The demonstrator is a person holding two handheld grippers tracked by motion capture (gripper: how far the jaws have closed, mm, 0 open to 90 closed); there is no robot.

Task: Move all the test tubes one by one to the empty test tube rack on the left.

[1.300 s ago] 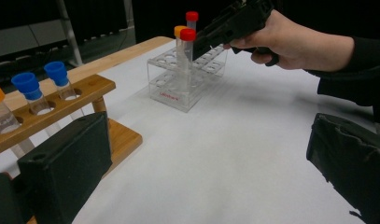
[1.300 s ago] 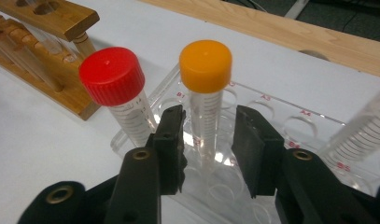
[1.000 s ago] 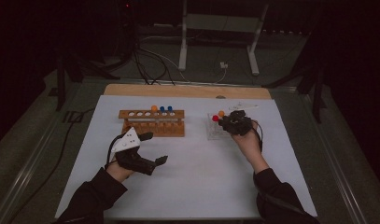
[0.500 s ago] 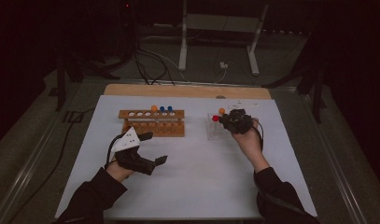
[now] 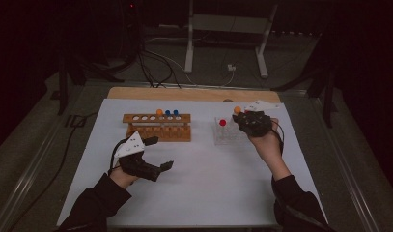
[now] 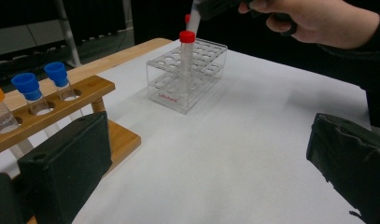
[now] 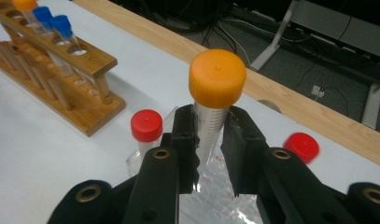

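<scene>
Right claw [image 7: 210, 140] grips orange-capped tube [image 7: 214, 100] upright, cap up.

You get a dim, grainy high view with black surroundings and only the white desk [image 5: 203, 193] lit from above, while both tool views are brighter, sharp up close, softly shadowed, and blurred far off.

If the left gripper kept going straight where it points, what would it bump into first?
Probably the clear tube rack with its red-capped tube. The left gripper, jaws open, has bare white table before that; depth is uncertain.
</scene>
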